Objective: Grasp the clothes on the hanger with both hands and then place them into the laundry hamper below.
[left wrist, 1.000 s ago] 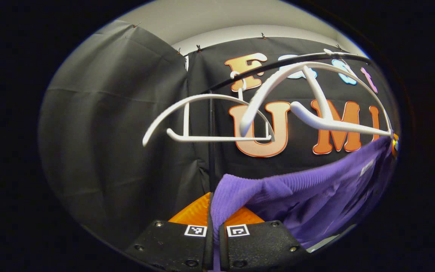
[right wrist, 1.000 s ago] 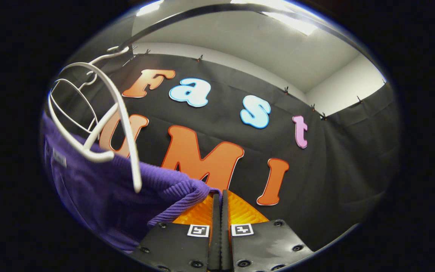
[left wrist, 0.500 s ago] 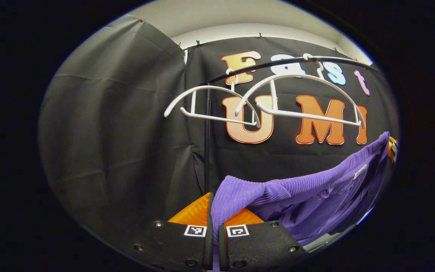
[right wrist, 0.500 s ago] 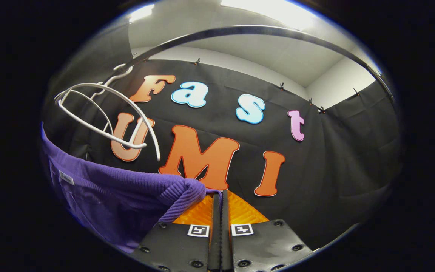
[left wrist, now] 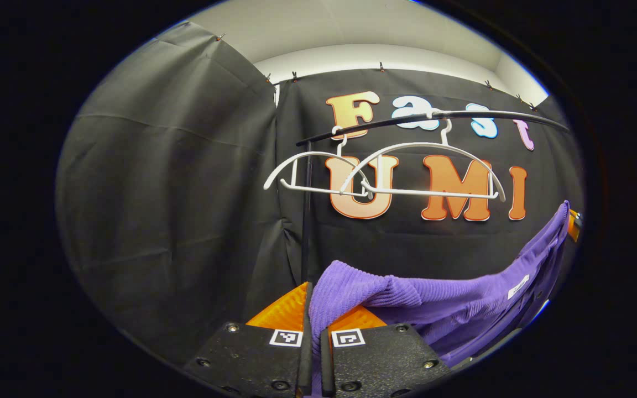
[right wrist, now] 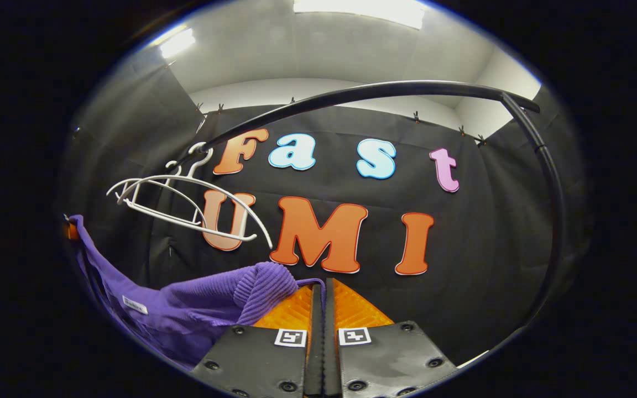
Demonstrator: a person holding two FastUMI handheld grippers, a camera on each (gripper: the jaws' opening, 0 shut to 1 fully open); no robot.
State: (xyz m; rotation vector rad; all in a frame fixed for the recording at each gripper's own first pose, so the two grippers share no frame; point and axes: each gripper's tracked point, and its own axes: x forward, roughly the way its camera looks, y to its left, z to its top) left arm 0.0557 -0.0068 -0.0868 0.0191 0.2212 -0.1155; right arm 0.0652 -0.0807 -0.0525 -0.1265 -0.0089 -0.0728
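Garment (left wrist: 451, 309) is purple ribbed knit, off the hangers, strung between your two tools. In the left gripper view your left hand-held gripper (left wrist: 312, 309) sits at bottom centre, its two fingers nearly together with a fold of the purple fabric pinched between them; the cloth bunches just above the orange fingers (left wrist: 285, 312) and runs off to the lower right of the frame, where a small white tag (left wrist: 517, 286) shows near the edge. An orange bit of the other tool (left wrist: 573, 225) peeks at the far right edge, at the top end of the cloth.

In the right gripper view your right hand-held gripper (right wrist: 324, 307) sits at bottom centre, fingers pressed close with a thin purple edge caught in the slit; the ribbed hem (right wrist: 263, 284) bulges just left of the fingers and the garment sags away to the lower left.

Two white hangers (left wrist: 385, 179) hang bare on the black rail (left wrist: 434, 118), upper centre of the left gripper view, above the garment and apart from it. In the right gripper view they sit at mid left, and the rail arcs across the top and bends down the right side. You can't see the hamper here.
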